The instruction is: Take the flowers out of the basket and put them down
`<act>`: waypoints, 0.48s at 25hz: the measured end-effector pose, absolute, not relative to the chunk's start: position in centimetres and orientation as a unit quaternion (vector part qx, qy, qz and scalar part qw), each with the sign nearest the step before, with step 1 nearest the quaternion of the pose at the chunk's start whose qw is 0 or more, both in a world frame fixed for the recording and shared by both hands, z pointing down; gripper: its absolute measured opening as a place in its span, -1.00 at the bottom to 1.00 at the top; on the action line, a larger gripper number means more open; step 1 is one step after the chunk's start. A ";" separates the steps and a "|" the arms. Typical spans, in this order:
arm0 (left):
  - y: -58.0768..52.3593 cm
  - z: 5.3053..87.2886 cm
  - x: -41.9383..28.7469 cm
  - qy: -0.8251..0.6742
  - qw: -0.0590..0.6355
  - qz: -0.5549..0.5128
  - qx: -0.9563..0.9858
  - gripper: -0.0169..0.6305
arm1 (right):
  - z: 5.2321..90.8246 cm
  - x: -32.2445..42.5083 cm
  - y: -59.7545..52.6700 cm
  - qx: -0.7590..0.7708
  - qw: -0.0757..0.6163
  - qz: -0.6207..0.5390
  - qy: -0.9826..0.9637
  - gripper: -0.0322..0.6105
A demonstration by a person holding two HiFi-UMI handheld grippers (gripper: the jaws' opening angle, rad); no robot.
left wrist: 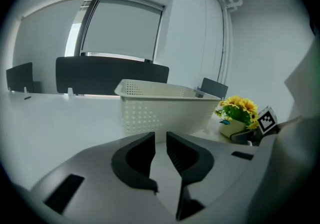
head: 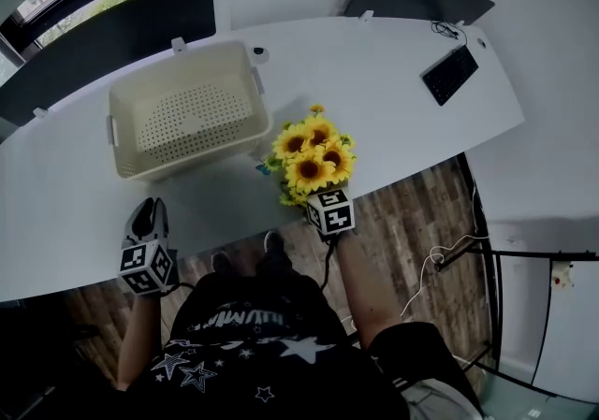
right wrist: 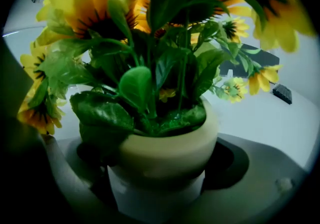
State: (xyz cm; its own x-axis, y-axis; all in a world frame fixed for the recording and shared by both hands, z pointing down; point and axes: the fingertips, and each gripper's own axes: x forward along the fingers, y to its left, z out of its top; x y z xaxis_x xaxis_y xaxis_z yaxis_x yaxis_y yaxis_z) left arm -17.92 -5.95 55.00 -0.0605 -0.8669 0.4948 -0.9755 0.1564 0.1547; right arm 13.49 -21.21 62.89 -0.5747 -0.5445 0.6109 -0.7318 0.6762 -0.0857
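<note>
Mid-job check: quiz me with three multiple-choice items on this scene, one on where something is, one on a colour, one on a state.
1. Where is the flower pot relative to the basket?
A. Inside it
B. Outside it, beside it
C. Underneath it

2. What colour are the flowers?
A. Red
B. Yellow
C. White

3. What is between the jaws of the left hand-held gripper?
A. Nothing
B. The basket's rim
C. The flower pot

Answers:
1 B: the head view shows the basket empty and the flowers next to it.
2 B: both the head view and the right gripper view show yellow petals with dark centres.
3 A: the left gripper view shows a bare gap between its jaws, with the basket standing further off.
</note>
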 end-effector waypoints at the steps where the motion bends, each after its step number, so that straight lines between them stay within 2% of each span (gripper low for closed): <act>1: -6.2 55.2 -17.3 -0.713 0.249 0.113 0.646 -0.74 | 62.9 13.6 -21.3 0.368 0.280 0.167 -0.871 0.76; 12: -7.2 55.7 -13.5 -0.678 0.256 0.113 0.679 -0.80 | 63.3 13.3 -21.0 0.384 0.308 0.123 -0.862 0.76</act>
